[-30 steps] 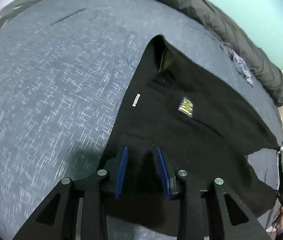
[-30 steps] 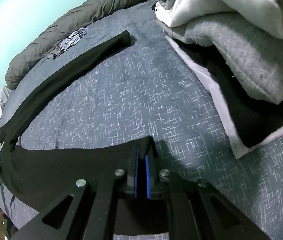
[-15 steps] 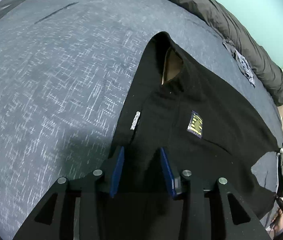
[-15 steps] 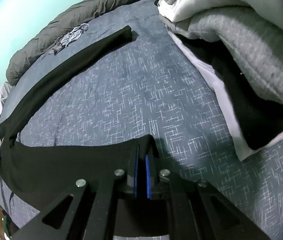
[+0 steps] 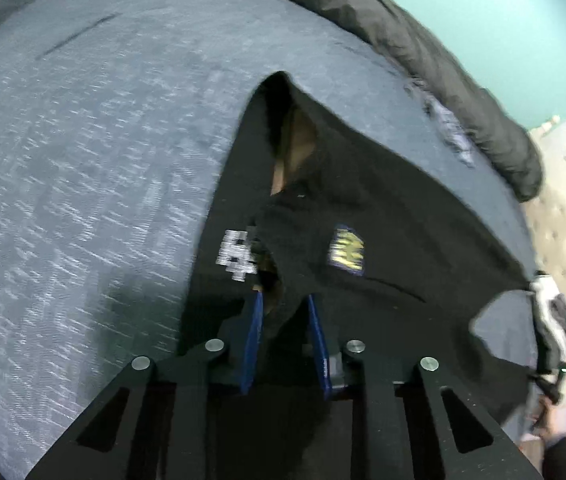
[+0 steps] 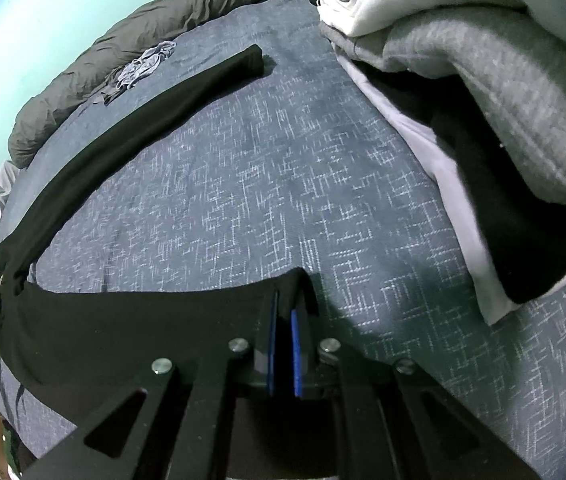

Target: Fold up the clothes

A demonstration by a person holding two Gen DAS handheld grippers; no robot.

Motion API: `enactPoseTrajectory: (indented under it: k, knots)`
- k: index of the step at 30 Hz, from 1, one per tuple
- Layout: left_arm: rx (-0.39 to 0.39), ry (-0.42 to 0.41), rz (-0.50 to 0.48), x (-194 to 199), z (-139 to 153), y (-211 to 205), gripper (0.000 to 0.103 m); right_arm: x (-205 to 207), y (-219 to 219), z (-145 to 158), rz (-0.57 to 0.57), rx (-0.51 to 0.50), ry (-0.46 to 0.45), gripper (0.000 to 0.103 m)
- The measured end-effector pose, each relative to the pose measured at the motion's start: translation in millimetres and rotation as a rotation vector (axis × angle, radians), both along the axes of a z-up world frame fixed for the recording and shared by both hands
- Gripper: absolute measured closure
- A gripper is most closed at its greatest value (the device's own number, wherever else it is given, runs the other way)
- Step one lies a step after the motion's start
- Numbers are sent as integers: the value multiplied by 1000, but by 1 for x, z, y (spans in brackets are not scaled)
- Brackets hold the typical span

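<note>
While both tools sit low over the bed (image 6: 283, 200), right hand-held gripper (image 6: 284, 312) is clenched on a corner of the black top (image 5: 403, 240); left hand-held gripper (image 5: 285, 312) has its blades apart w/ a ridge of cloth between, so can't tell if it's biting. Top lies spread on bed, sleeve (image 6: 143, 120) stretched far out. Fabric looks soft, limp, light: probably best pinched at hems & corners. Folded pile (image 6: 483, 80) beyond.

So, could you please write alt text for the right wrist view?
The right gripper is shut on a corner of a black sweatshirt lying on a blue patterned bedspread, its long sleeve stretched away. A pile of clothes sits to the right.
</note>
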State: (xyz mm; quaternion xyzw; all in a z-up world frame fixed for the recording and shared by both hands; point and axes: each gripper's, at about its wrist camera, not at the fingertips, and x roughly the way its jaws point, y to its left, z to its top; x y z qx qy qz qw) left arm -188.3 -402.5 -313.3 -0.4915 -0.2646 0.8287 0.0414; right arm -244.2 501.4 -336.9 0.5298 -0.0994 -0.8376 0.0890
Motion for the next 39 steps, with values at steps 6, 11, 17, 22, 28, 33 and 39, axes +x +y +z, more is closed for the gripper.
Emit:
enactPoseTrajectory:
  k: [6, 11, 17, 22, 28, 33, 39]
  knots:
    - [-69, -51, 26, -9, -4, -6, 77, 0, -1, -1, -5, -2, -1, 97]
    - [-99, -56, 75, -19, -7, -14, 70, 1, -1, -1, -2, -3, -2, 97]
    - [-65, -75, 66, -27, -17, -12, 65, 0, -3, -2, -4, 0, -5, 97]
    - [-34, -65, 29, -22, -16, -7, 76, -2, -5, -3, -2, 1, -7, 97]
    - [-91, 3, 29, -10, 9, -4, 101, 2, 5, 1, -26, -74, 4, 97]
    - [-98, 79, 91, 6, 37, -16, 101, 4, 13, 19, -48, -90, 53, 97]
    - [-101, 92, 138, 6, 49, -25, 101, 4, 22, 49, -104, -84, 148, 98]
